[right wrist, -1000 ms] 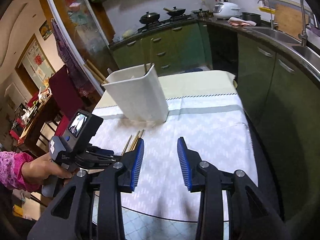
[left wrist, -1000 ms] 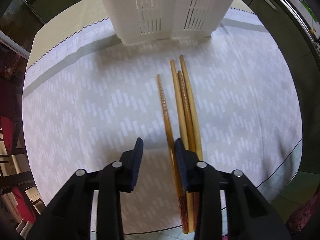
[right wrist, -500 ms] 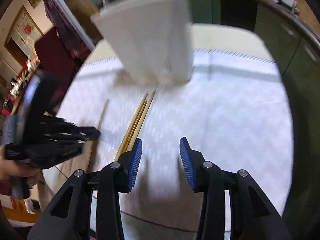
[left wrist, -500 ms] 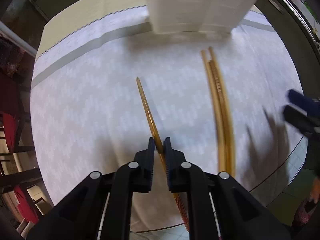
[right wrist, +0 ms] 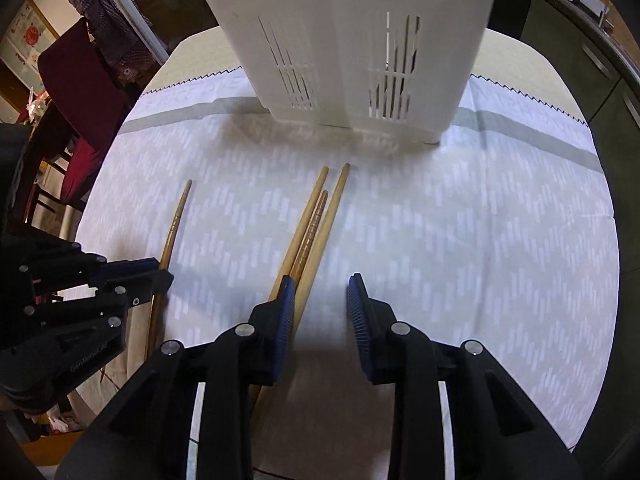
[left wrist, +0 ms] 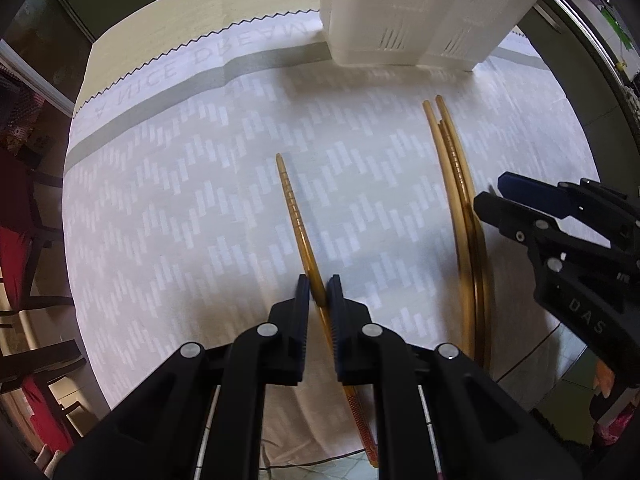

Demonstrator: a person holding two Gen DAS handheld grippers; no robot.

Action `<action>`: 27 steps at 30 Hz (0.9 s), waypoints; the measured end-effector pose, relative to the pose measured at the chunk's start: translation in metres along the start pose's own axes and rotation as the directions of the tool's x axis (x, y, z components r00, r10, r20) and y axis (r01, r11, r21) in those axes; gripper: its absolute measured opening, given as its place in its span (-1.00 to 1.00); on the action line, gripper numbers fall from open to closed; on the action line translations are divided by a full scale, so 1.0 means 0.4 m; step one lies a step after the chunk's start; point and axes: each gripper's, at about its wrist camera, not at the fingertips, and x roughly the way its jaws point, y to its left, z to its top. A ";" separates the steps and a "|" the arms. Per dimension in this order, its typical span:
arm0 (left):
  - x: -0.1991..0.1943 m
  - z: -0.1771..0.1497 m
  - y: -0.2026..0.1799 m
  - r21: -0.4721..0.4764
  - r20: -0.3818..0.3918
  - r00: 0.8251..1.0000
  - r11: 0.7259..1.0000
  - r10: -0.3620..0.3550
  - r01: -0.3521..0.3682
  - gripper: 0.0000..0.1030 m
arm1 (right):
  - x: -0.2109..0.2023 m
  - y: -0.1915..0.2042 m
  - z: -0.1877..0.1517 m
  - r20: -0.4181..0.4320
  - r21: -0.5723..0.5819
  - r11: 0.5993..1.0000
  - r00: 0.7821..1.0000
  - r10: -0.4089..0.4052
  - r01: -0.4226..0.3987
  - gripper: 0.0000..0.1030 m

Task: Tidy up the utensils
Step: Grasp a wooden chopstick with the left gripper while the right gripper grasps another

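One chopstick (left wrist: 298,224) lies on the cloth (left wrist: 168,200), pinched by the low, forward-pointing left gripper (left wrist: 318,294). The right gripper (right wrist: 321,296) hovers agape beside three chopsticks (right wrist: 314,224) before the holder (right wrist: 360,40).

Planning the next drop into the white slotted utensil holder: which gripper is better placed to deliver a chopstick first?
Left. The left gripper is already shut on the lone ridged wooden chopstick; the right gripper is open, beside the three bundled chopsticks.

Home kitchen: green cabinets (right wrist: 612,68) beside a cloth-covered table (right wrist: 480,220).
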 end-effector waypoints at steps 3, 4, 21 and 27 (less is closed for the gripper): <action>-0.007 0.001 0.006 -0.010 -0.002 1.000 1.000 -0.001 0.001 -0.80 | 0.013 0.008 0.004 -0.014 -0.002 1.000 1.000 -0.021 0.021 -0.49; -0.003 -0.001 0.025 -0.013 -0.003 1.000 1.000 -0.002 0.002 -0.80 | 0.011 0.008 0.004 -0.013 -0.004 1.000 0.999 -0.029 0.029 -0.49; -0.007 -0.023 0.090 -0.017 -0.009 1.000 1.000 0.005 -0.006 -0.80 | 0.027 0.031 0.033 -0.111 -0.055 0.995 0.990 -0.092 0.086 -0.72; -0.004 -0.016 0.095 -0.038 -0.030 1.000 0.999 -0.005 0.003 -0.80 | 0.047 0.067 0.060 -0.127 -0.099 0.990 0.985 -0.113 0.100 -0.73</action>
